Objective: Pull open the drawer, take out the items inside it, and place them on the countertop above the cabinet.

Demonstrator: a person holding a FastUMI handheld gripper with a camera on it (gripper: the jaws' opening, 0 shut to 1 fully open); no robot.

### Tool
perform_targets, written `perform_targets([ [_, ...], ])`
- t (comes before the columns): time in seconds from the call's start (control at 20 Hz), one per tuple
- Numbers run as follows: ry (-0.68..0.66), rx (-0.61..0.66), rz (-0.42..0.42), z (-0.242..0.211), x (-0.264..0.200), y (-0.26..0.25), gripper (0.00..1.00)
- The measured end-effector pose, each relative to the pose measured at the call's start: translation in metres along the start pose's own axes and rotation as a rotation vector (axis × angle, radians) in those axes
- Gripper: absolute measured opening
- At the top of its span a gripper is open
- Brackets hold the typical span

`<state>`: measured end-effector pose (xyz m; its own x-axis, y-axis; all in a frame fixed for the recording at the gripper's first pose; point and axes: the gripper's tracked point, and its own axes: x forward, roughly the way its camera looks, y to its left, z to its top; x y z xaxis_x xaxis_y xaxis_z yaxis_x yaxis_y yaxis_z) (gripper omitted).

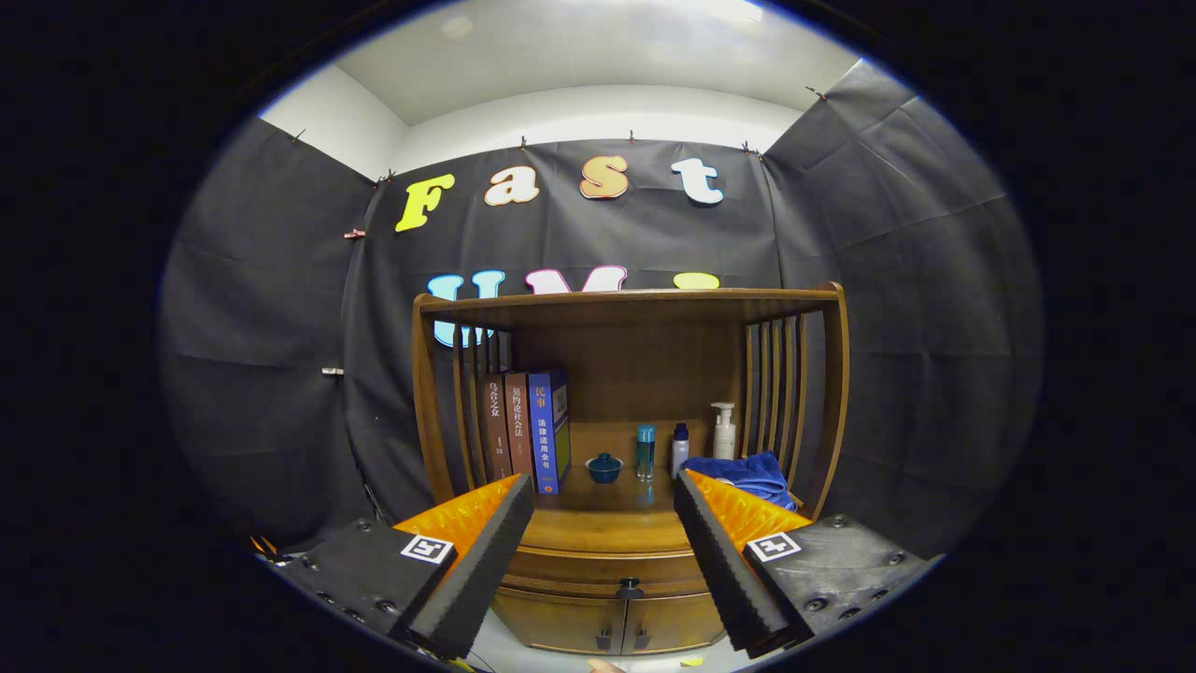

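**Drawer shut, work all ahead**

My gripper [604,561] hangs wide and empty before the brown wooden cabinet [822,393]. Its curved wooden drawer [598,567] with the small dark knob [629,589] sits closed between my fingers; nothing unloaded onto the countertop [598,528] yet, I judge.

Tool [605,495]: two long ribbed fingers, screw-studded base blocks, square black-and-white marker on each.
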<state>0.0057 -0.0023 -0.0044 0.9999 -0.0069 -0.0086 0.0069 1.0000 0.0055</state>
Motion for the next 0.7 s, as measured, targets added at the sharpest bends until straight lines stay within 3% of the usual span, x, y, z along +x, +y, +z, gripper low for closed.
perform_targets([
  [0.3,0.018,0.009,-0.007,-0.018,0.012,-0.003,0.98],
  [0.7,0.115,0.013,-0.015,-0.099,0.052,-0.010,0.99],
])
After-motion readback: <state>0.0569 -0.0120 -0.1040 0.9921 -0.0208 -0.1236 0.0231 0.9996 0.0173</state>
